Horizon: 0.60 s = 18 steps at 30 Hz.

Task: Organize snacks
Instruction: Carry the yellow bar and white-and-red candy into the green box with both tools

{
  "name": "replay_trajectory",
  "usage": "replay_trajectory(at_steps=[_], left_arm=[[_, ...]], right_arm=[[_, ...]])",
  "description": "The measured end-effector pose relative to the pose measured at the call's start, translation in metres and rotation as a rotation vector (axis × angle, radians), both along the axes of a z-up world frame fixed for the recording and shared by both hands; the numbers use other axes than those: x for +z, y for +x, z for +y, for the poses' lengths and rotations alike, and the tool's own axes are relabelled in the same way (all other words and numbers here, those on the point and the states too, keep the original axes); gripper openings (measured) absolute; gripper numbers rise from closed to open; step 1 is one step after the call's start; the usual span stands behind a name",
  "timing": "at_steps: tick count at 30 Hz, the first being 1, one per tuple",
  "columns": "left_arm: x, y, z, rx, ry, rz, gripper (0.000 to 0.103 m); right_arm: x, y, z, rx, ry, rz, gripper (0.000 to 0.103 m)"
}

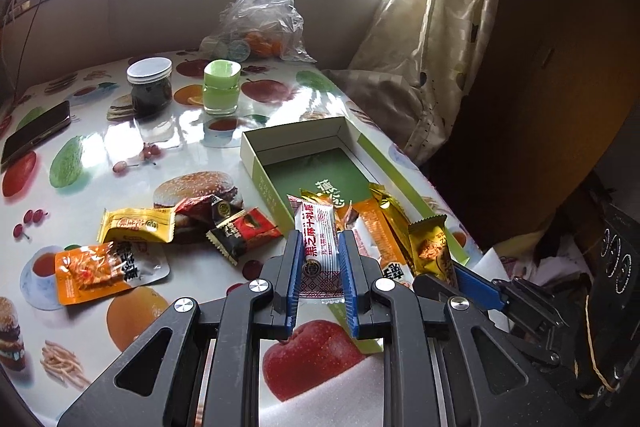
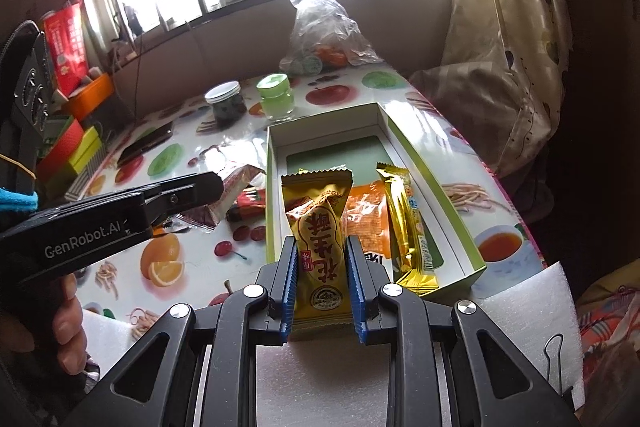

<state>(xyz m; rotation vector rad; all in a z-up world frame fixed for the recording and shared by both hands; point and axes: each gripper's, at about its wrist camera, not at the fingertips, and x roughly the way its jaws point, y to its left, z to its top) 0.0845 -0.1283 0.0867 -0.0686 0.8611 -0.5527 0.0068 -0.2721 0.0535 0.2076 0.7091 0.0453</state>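
A white snack bar (image 1: 320, 239) with black lettering and a red-patterned end is sitting clamped in the left gripper (image 1: 320, 247) at the green box's (image 1: 260, 163) six-o'clock end, while the right gripper (image 2: 320, 255) is clenching a golden peanut-crisp packet (image 2: 320, 227) over the box's (image 2: 436, 195) near end.

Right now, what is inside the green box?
Inside the green box lie an orange packet and a long gold packet. Its green floor shows behind them. The yellow snack in the right claw hides part of the orange packet.
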Motion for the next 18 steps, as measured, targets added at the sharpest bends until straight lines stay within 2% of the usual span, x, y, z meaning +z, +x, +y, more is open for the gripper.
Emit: replay_trajectory(at_steps=[18], left_arm=[[-0.01, 0.022, -0.022, -0.025, -0.007, 0.018, 0.019]], right_arm=[[-0.011, 0.014, -0.023, -0.053, -0.009, 0.04, 0.022]])
